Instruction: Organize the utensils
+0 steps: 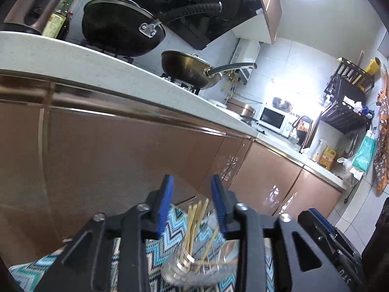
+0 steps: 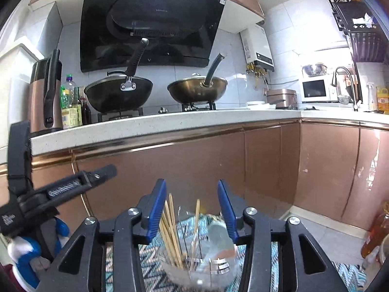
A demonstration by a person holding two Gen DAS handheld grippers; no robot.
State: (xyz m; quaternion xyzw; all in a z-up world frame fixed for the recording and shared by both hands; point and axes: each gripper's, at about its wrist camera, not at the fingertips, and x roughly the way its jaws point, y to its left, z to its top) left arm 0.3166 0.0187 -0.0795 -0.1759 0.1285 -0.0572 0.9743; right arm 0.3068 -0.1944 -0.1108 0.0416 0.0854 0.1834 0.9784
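Both claws, left (image 1: 192, 204) and right (image 2: 192, 209), hang released above the glass (image 2: 194, 265) at bottom centre, chopsticks (image 2: 170, 231) pointing up between the right one's fingers.

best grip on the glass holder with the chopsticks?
Grip the glass holder low across its clear wall, coming from the side. The chopsticks fan out of its open top, so a top-down approach would likely hit them. Right gripper already straddles it, open.

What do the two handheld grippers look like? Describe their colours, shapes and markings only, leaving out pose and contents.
The left gripper and the right gripper match: black angular linkage arms with triangular cut-outs and silver round pivot bolts. Each ends in two flat fingers faced with blue ribbed pads. The right view shows a coiled metal spring on the left one's side; white lettering is unreadable.
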